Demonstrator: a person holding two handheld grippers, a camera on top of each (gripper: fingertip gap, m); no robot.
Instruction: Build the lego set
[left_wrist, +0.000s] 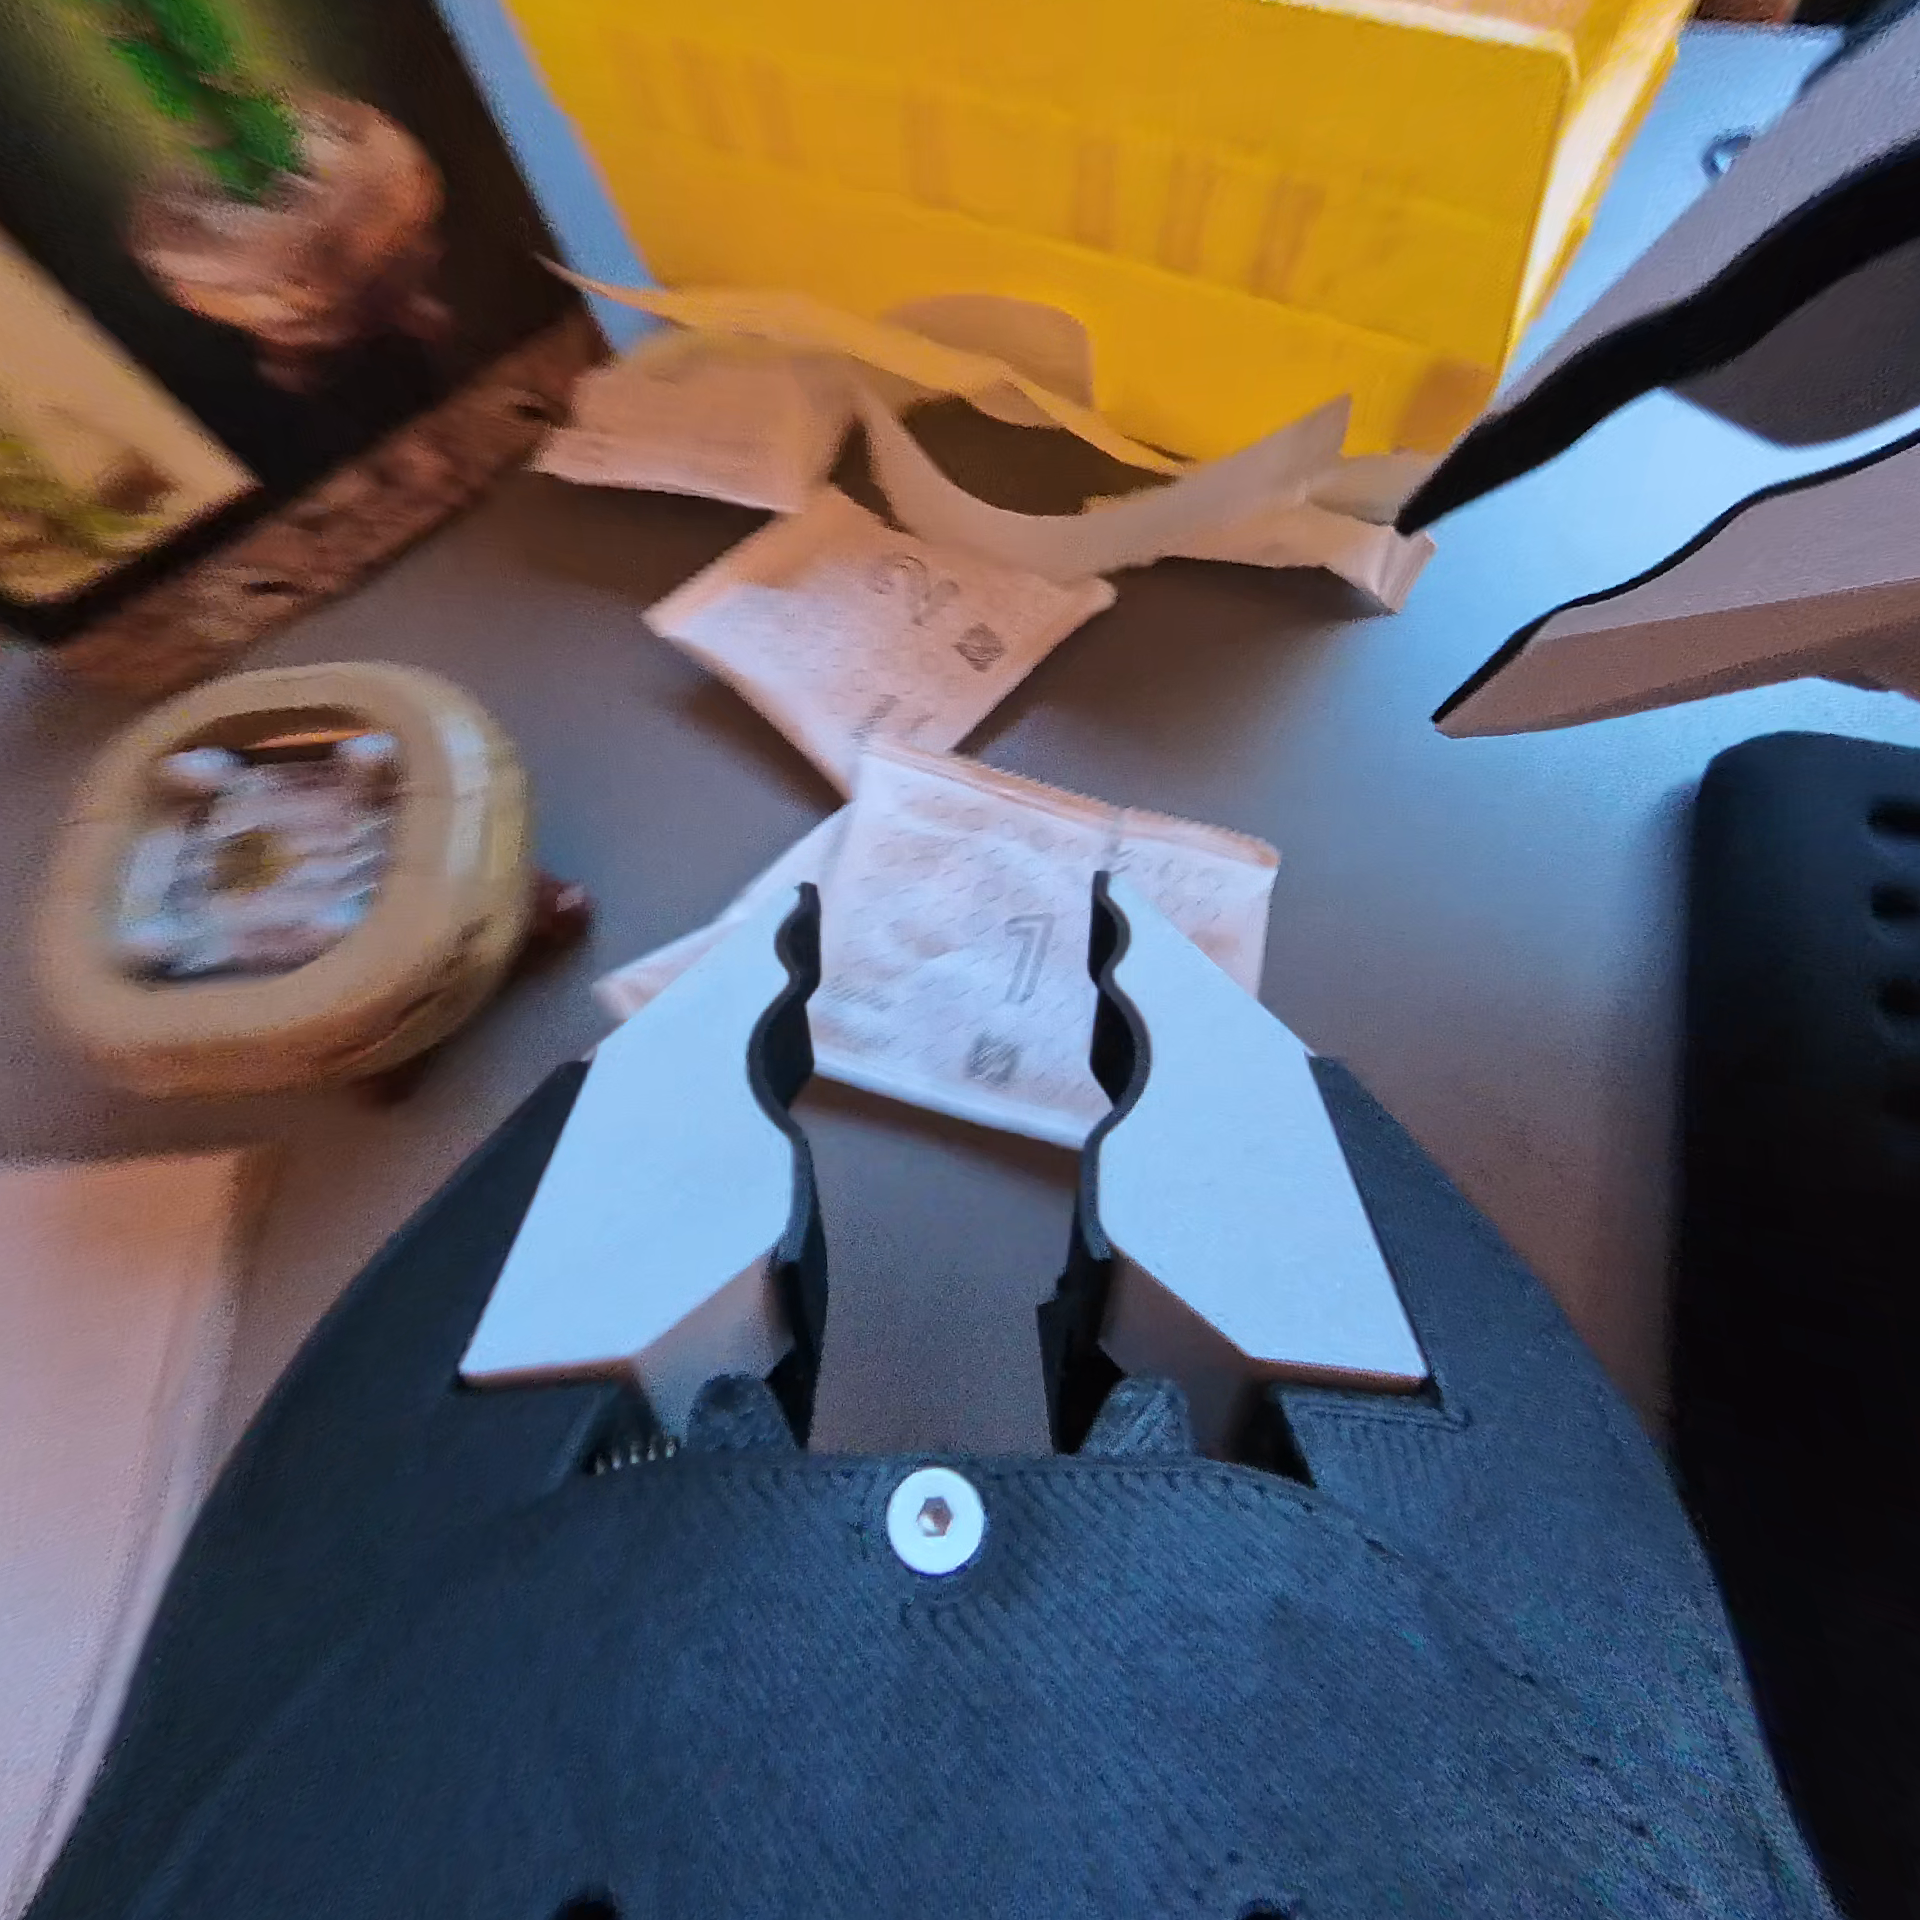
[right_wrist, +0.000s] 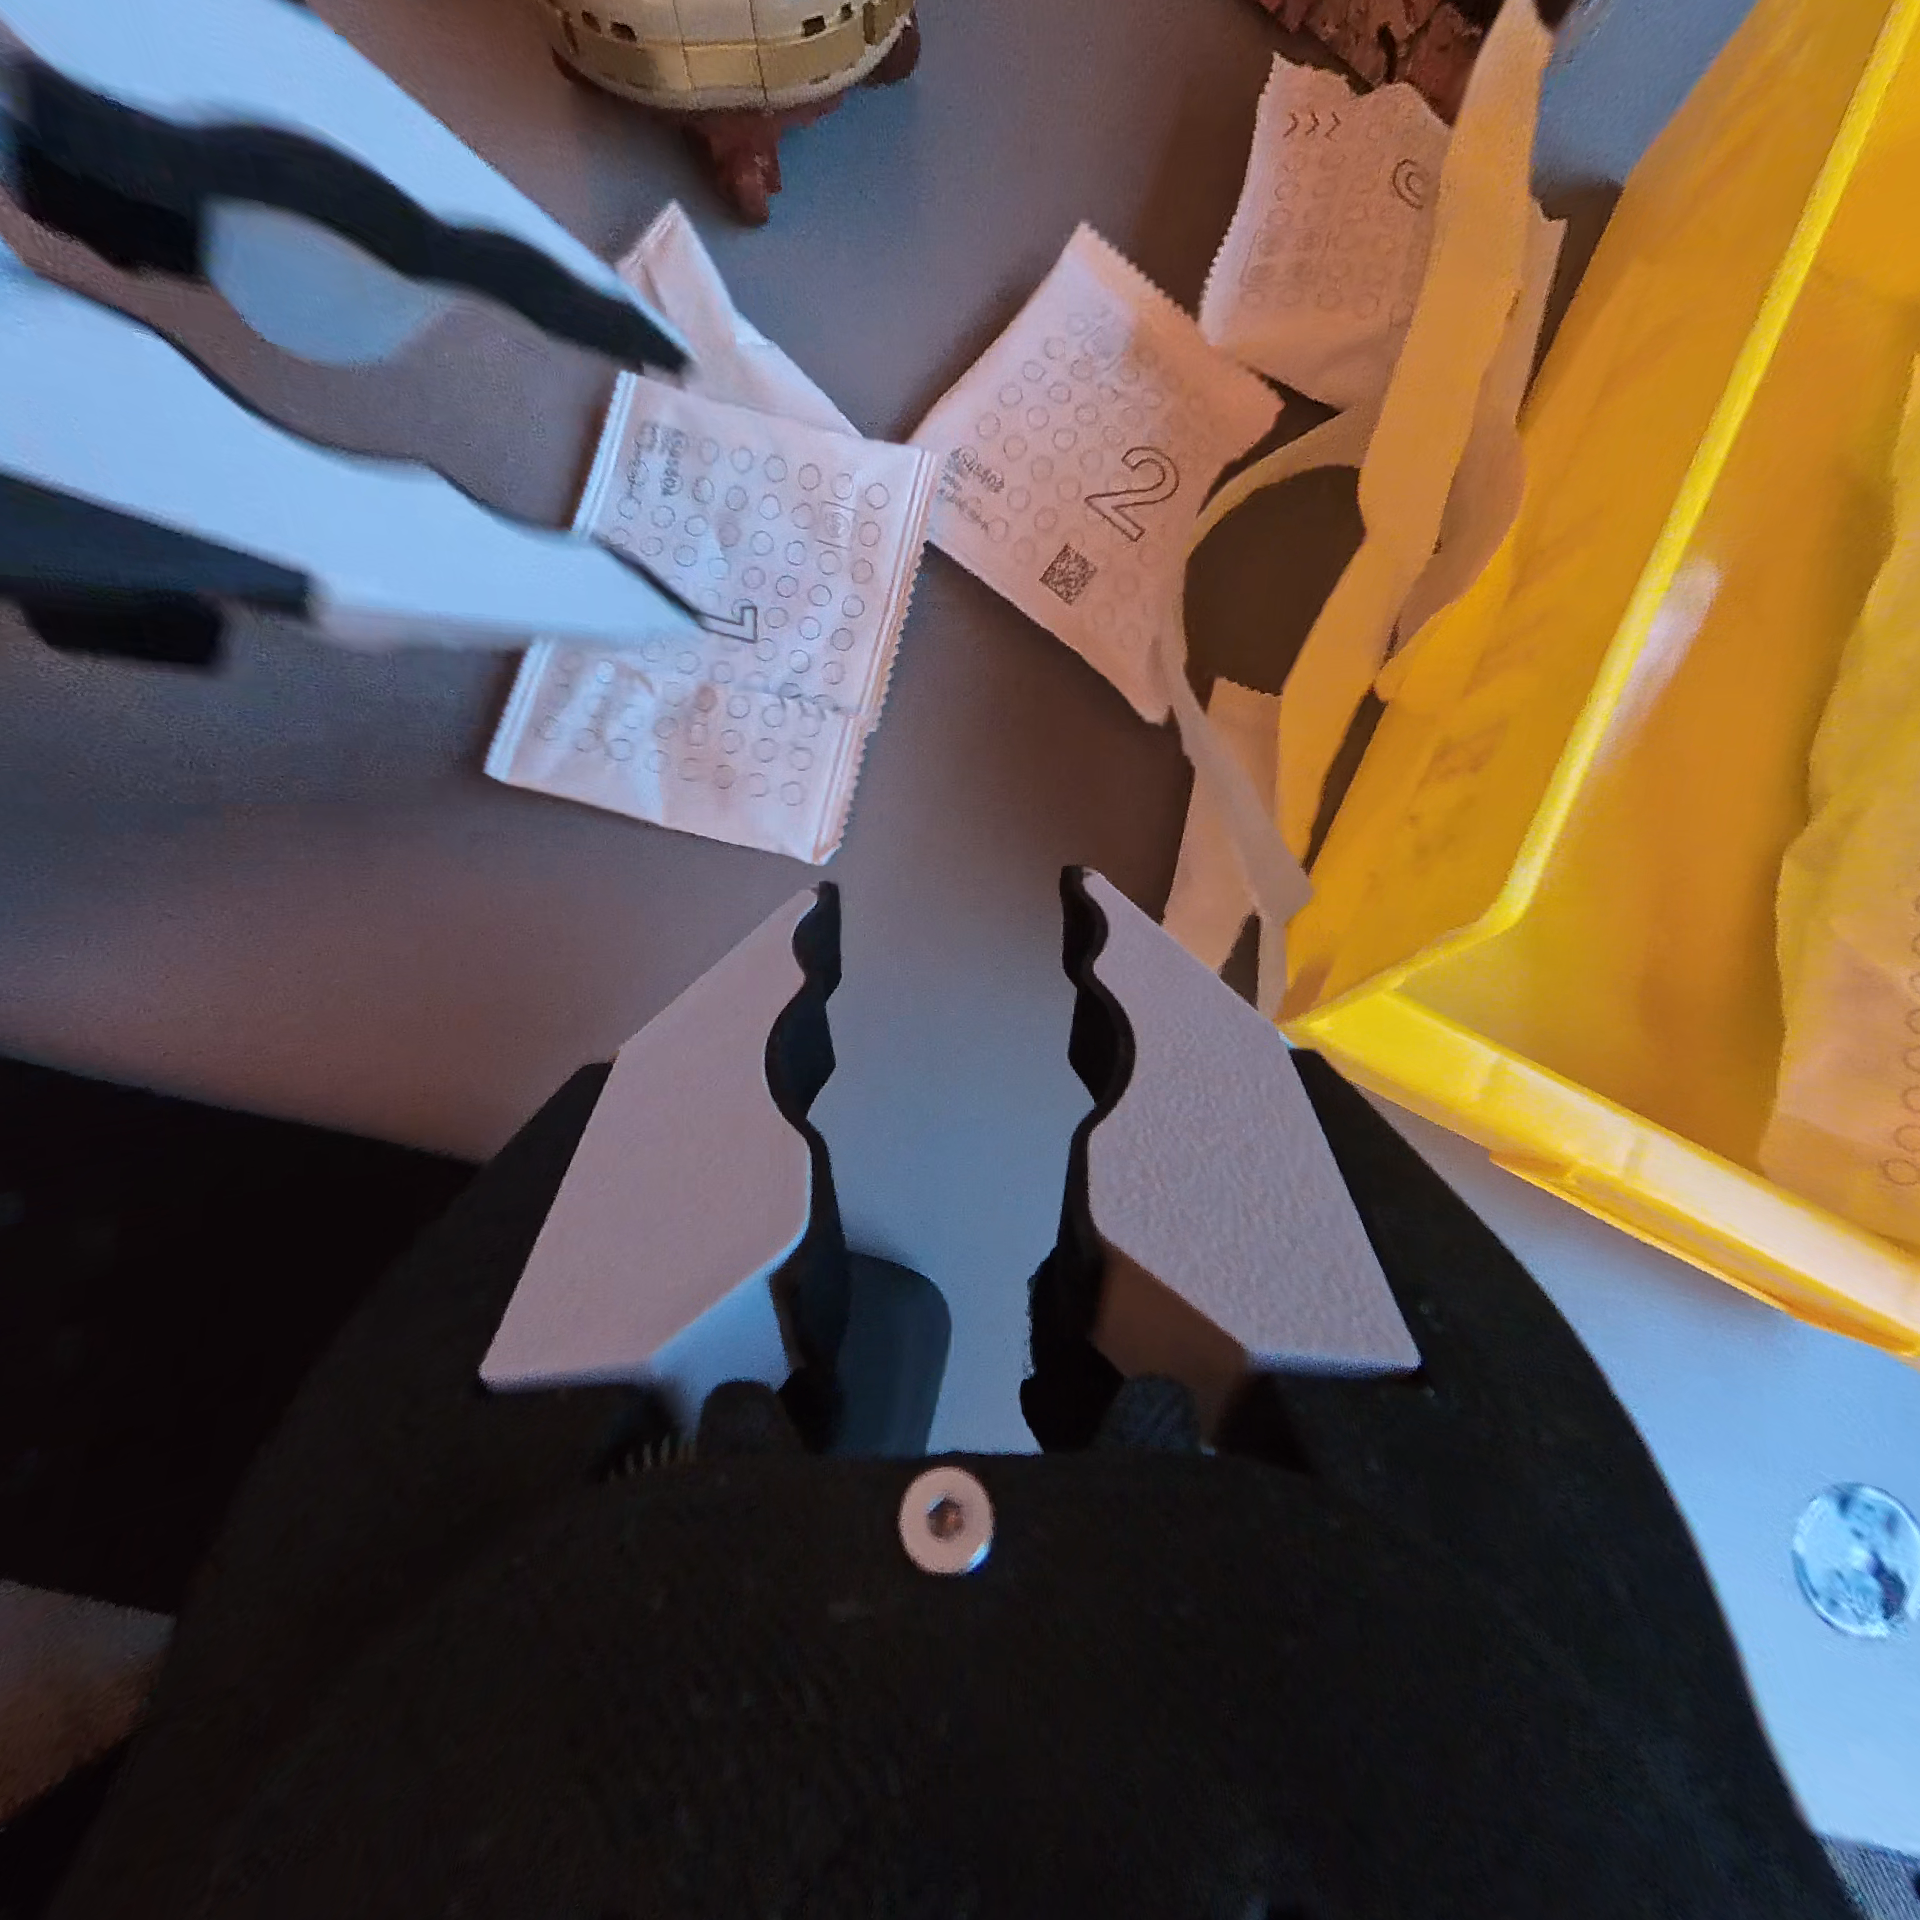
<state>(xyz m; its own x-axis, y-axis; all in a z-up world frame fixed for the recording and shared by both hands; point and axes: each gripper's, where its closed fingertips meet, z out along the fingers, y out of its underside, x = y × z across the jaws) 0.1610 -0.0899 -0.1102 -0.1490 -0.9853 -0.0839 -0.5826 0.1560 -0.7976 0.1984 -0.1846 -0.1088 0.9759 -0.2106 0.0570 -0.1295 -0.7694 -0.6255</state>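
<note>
Grey left gripper (left_wrist: 951, 894) and right gripper (right_wrist: 945, 883) both gape, empty, above the table (right_wrist: 312, 914). Paper lego bags (right_wrist: 717, 634) lie mid-surface; a yellow bin (right_wrist: 1621, 748) flanks them.

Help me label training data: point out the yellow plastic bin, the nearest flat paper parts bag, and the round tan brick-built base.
yellow plastic bin (right_wrist: 1392, 1039), right wrist view, near corner rim.
nearest flat paper parts bag (right_wrist: 727, 665), right wrist view, centre.
round tan brick-built base (left_wrist: 301, 997), left wrist view, outer wall.

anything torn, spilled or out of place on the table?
Yes: torn, crumpled paper wrapping lies strewn against the yellow bin. Two sealed paper bags lie flat, intact. Nothing spilled.
</note>
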